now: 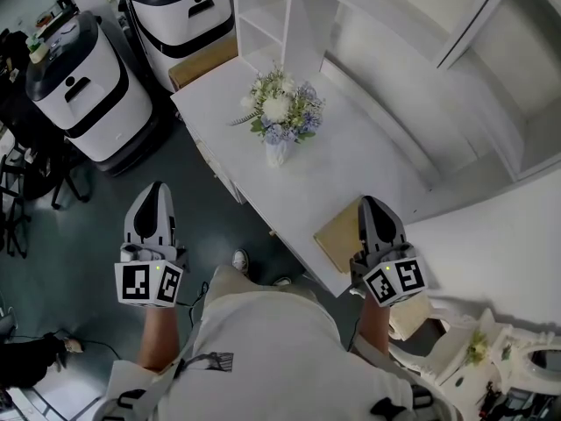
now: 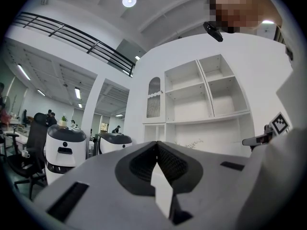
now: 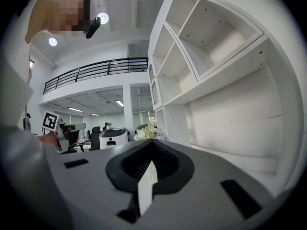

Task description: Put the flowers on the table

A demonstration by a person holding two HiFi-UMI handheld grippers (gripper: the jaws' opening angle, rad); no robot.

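Observation:
A bouquet of white and pale blue flowers (image 1: 282, 108) stands upright in a small white vase (image 1: 277, 152) on the long white table (image 1: 368, 160). In the right gripper view the flowers (image 3: 147, 131) show far ahead, just over the jaws. My left gripper (image 1: 156, 191) hovers over the dark floor, left of the table, shut with nothing in it (image 2: 157, 146). My right gripper (image 1: 372, 203) hangs over the table's near end, well short of the vase; its jaws meet with nothing between them (image 3: 152, 143).
Two white-and-black wheeled units (image 1: 81, 86) (image 1: 186, 11) stand at the left beyond the table. White shelving (image 1: 289, 16) rises behind it. A brown board (image 1: 340, 235) lies on the table's near end, under my right gripper. Office chairs (image 1: 17, 182) stand far left.

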